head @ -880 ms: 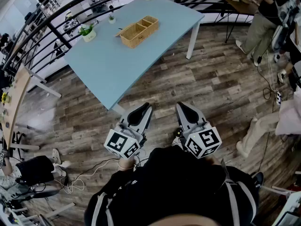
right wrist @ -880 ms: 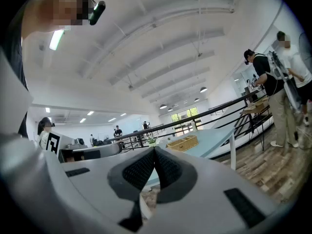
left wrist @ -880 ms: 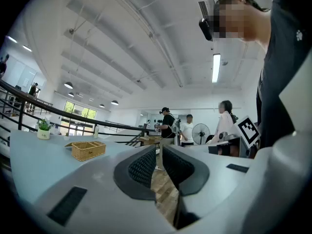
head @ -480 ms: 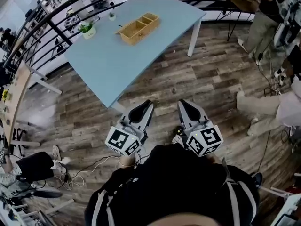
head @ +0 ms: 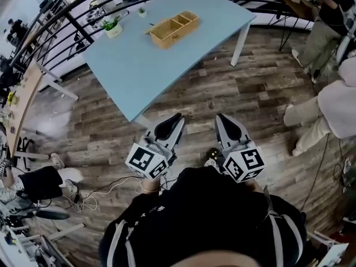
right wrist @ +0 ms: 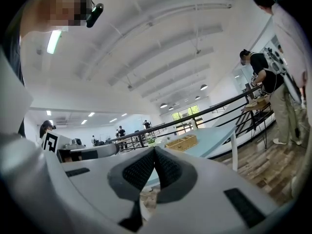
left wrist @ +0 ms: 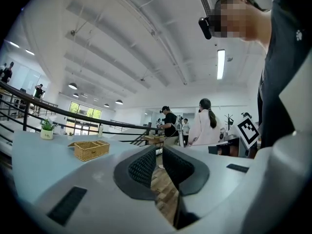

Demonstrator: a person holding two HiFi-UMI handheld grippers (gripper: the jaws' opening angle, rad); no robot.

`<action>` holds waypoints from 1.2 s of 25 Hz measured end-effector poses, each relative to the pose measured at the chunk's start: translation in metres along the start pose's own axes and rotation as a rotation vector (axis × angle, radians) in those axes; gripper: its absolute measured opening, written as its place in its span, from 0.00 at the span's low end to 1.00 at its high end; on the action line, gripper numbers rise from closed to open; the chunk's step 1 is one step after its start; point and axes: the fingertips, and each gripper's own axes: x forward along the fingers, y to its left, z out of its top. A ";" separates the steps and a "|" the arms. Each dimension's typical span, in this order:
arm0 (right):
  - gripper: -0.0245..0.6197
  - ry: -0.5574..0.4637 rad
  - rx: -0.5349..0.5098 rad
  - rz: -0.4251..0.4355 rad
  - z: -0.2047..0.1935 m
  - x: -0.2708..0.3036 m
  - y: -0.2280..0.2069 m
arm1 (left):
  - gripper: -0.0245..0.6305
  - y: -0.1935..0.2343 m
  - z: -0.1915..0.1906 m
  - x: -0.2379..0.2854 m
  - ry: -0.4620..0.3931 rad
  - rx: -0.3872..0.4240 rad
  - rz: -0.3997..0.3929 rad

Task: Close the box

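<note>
The box is an open wicker basket with compartments, standing near the far side of a light blue table. It also shows small and distant in the left gripper view and the right gripper view. Both grippers hang close to the person's body, over the wooden floor and well short of the table. My left gripper has its pads a thin slit apart, with nothing between them. My right gripper has its pad tips touching and holds nothing.
A small potted plant sits at the table's far left corner. A black railing runs behind the table. A person in light clothes stands on the floor at the right. Cables lie on the floor at the lower left.
The table and basket have slid slightly up and right in the head view. The person at the right has stepped closer. Both grippers keep their places near the body.
</note>
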 end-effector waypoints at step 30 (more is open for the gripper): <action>0.06 0.048 -0.014 0.080 0.013 0.048 -0.092 | 0.11 0.025 -0.015 0.089 0.055 -0.009 0.097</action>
